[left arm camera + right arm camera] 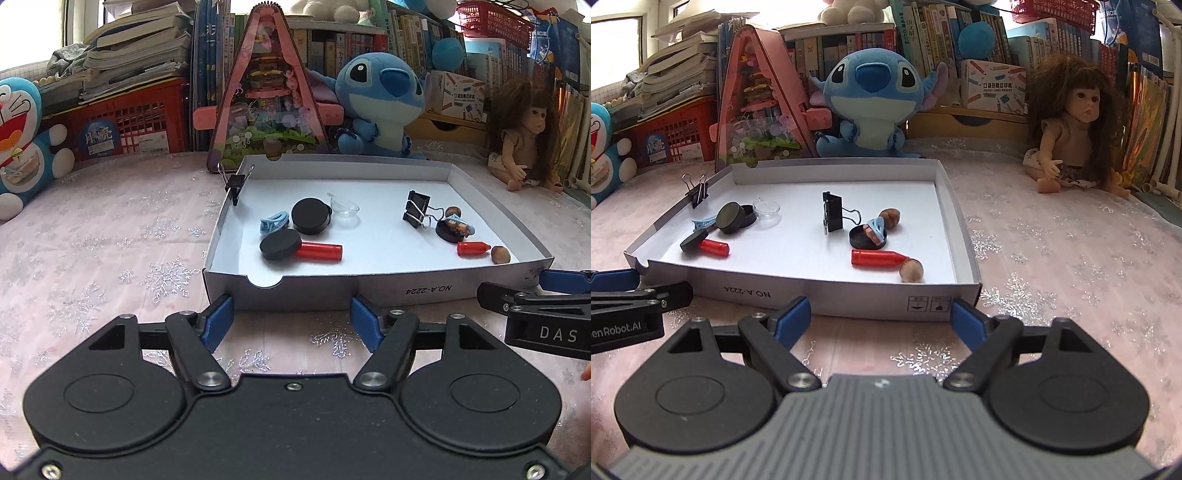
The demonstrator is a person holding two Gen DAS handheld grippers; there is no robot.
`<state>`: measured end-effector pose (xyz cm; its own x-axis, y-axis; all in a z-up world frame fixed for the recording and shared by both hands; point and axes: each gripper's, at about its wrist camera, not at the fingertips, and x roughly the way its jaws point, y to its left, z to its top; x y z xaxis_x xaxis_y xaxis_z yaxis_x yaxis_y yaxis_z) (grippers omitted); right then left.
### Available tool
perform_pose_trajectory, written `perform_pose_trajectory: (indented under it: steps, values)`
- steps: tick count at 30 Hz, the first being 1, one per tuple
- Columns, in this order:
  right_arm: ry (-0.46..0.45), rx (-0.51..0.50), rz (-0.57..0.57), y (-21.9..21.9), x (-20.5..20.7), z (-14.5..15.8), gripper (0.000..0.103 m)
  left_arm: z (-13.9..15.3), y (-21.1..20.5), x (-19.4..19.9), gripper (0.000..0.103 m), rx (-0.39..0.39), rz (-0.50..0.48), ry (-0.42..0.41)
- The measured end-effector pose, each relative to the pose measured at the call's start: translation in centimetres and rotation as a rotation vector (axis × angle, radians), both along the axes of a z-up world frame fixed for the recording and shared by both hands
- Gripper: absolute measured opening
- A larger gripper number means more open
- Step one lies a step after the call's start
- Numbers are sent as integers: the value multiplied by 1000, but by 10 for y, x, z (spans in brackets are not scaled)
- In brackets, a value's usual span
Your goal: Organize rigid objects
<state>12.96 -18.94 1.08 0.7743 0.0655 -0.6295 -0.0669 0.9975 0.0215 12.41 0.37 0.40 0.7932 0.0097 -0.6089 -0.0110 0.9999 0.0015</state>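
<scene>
White cardboard forms the shallow tray (369, 291) that sits on a pink snowflake-print cloth (110, 236) covering the worktop. Small rigid things lie inside it in two loose groups.

Seen from the left wrist camera, the group toward nine o'clock holds a black round tin (311, 215), a black disc (280, 245) touching a red tube (320, 252), a light blue hair clip (274, 222) just beside the tin, and a clear plastic dome (344, 206) at the tin's two o'clock. A black binder clip (235, 183) is clamped on the tray's left wall.

The group toward three o'clock holds a second, larger black binder clip (416, 209) standing on the tray floor, a black lid (451, 233) with another blue hair clip (458, 223) resting on it, a brown nut (453, 212) behind it, a short red tube (473, 248), and a second nut (501, 254) just beside that tube near the front right corner.

Both tools hover in front of the tray's near wall, clear of it. The left hand-held gripper (293, 319) has its blue pads apart with nothing between them. The right hand-held gripper (881, 317) stands wider apart, also with nothing between its pads.

Behind the tray, at twelve o'clock, sit a blue plush toy (380, 99) and a pink triangular box (266, 103); a doll (524, 140) sits at two o'clock.
</scene>
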Motion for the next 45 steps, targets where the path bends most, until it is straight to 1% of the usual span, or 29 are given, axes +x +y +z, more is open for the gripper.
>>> perform_pose_trajectory:
  steps: [3, 5, 6, 8, 9, 11, 19, 21, 45]
  values:
    - [16, 0, 6, 2, 1, -5, 90, -6, 0, 3, 68, 1, 4, 16]
    - [29, -2, 9, 3, 2, -8, 90, -9, -1, 2, 72, 6, 4, 18]
    - [33, -4, 11, 4, 3, -10, 92, -10, -1, 2, 75, 9, 5, 19]
    - [36, -6, 13, 5, 4, -11, 94, -11, -2, 3, 78, 15, 6, 20]
    - [36, -5, 13, 5, 4, -11, 95, -12, -3, 3, 79, 18, 7, 22]
    - [49, -6, 18, 6, 6, -13, 103, -12, -4, 5, 83, 23, 12, 28]
    - [57, -6, 21, 7, 7, -14, 103, -15, -1, 8, 100, 20, 29, 48]
    - [57, -5, 21, 6, 7, -14, 103, -15, -1, 9, 103, 19, 30, 53]
    - [57, -4, 21, 7, 8, -14, 103, -15, 0, 9, 103, 18, 30, 53]
